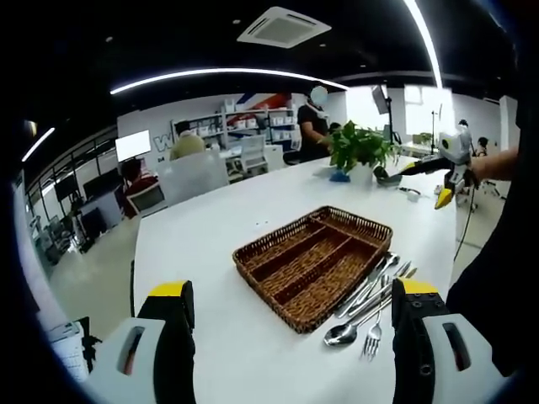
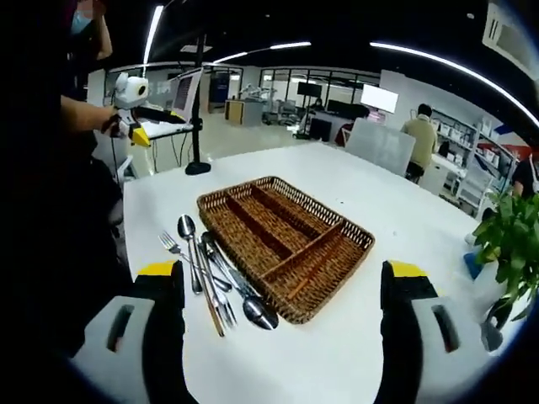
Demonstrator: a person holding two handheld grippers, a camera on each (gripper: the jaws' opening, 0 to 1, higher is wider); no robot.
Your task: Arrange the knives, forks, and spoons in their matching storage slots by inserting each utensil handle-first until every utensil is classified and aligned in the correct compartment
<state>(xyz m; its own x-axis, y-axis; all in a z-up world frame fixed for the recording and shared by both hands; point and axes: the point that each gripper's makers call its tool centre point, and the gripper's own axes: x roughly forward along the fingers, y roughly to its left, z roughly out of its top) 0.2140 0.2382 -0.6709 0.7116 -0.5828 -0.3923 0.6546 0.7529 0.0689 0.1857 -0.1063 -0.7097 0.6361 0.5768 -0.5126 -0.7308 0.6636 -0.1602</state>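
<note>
White table (image 1: 253, 227) runs long through an open office; ceiling strip lights, shelving at the far wall, people seated and standing at desks beyond. A potted plant (image 1: 360, 151) stands on the table's far end in the left gripper view; the same plant (image 2: 509, 240) sits at the right edge of the right gripper view.

Wicker cutlery tray (image 1: 316, 263) lies flat near mid-table, split into long slots plus one cross slot; all slots bare of utensils. Seen again in the right gripper view (image 2: 282, 240).

Loose cutlery (image 1: 370, 307) lies on the table just beside the tray's long side: spoons, forks and knives in a rough bundle, overlapping. In the right gripper view the pile (image 2: 210, 273) sits to the tray's left, spoon bowls at both ends.

Left gripper (image 1: 295, 337) hovers above the table short of the tray, jaws spread wide, nothing between them. Right gripper (image 2: 282, 324) likewise hovers over the table's near edge, jaws wide apart and empty, tray centred between them.
</note>
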